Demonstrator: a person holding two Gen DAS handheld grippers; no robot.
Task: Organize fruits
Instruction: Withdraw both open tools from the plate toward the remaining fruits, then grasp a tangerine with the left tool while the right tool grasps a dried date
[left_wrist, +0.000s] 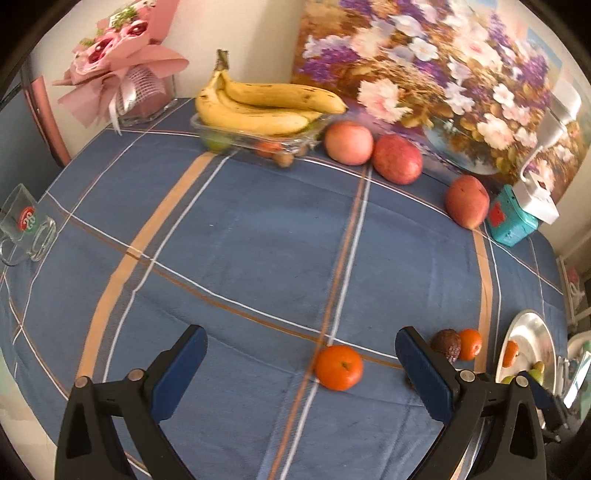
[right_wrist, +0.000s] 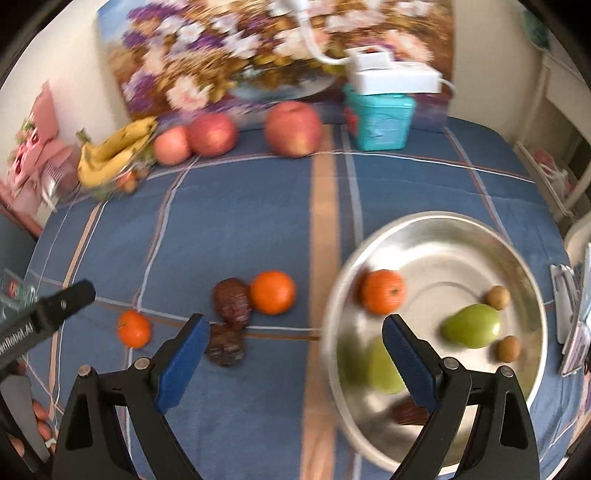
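Note:
My left gripper (left_wrist: 301, 345) is open and empty above the blue cloth, with an orange (left_wrist: 338, 367) lying between its fingers, nearer the right one. A dark wrinkled fruit (left_wrist: 447, 344) and a second orange (left_wrist: 470, 344) lie just beyond the right finger. My right gripper (right_wrist: 295, 332) is open and empty over the left rim of the steel bowl (right_wrist: 443, 236). The bowl holds an orange (right_wrist: 383, 291), a green pear (right_wrist: 472, 325), another green fruit (right_wrist: 384, 365) and two small brown fruits (right_wrist: 498, 297). Two dark fruits (right_wrist: 232, 302) and two oranges (right_wrist: 272, 292) lie on the cloth to its left.
At the back stand a clear tray (left_wrist: 255, 138) with bananas (left_wrist: 258, 103), three apples (left_wrist: 349, 143), a teal box (left_wrist: 511, 218) and a flower painting (left_wrist: 424, 74). A pink bouquet (left_wrist: 122, 62) is at back left, a glass mug (left_wrist: 26, 230) at the left edge.

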